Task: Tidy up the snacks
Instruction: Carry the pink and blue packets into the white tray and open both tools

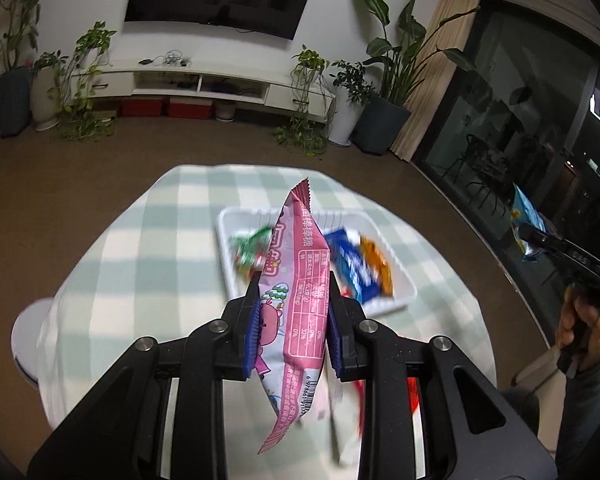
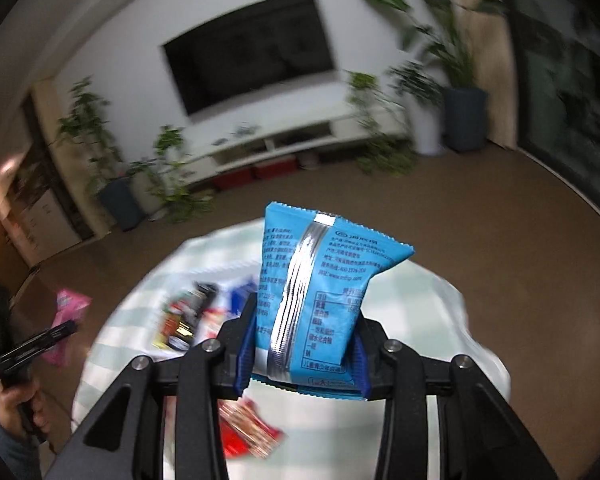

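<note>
We hold pink crinkly foil candy packet [image 1: 300, 292] clamped in left gripper [image 1: 293, 322], blue foil snack pouch [image 2: 320, 284] clamped in right gripper [image 2: 302, 350]. White plastic tray [image 1: 396, 300] at 12 o'clock; lower over free tray space, release gently.

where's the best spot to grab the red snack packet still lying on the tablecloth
Grip the red snack packet across its narrow width, coming straight down from above. It lies flat on the checked tablecloth, so only its edges offer a pinch; its outline is blurred, so the exact end is unclear.
</note>
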`<state>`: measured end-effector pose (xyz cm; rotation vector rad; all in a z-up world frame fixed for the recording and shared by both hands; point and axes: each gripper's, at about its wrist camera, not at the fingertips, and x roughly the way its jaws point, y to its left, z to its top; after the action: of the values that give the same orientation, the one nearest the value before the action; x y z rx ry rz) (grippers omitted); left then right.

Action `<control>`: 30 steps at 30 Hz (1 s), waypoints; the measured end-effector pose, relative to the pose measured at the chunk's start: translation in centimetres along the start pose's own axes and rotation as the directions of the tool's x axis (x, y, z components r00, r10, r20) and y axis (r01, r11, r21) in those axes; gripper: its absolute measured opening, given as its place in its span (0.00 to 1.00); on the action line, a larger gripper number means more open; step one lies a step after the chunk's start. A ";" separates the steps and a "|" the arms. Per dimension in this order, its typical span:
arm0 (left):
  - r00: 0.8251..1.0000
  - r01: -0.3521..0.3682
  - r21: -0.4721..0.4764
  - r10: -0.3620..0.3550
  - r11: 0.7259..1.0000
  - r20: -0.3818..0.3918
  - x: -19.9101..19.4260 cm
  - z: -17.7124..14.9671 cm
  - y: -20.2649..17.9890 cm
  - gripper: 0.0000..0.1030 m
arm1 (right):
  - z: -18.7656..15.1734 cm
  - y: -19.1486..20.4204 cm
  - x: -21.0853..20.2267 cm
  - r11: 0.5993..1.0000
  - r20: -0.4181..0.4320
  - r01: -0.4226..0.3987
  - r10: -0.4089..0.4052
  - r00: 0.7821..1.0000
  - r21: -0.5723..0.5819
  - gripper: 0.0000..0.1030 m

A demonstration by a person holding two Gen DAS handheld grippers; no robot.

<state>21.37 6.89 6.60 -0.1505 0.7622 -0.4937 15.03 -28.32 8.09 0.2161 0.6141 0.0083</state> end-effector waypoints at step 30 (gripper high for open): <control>0.977 -0.097 0.018 0.098 0.995 -0.187 21.9 0.5 1.2 0.26 | -3.7 11.2 24.5 0.961 -0.351 -0.047 -0.054 0.935 -0.273 0.41</control>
<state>35.62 -2.60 -7.06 -0.0584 0.9477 -0.4215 33.61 -14.91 -6.58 -0.0635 0.9668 0.1322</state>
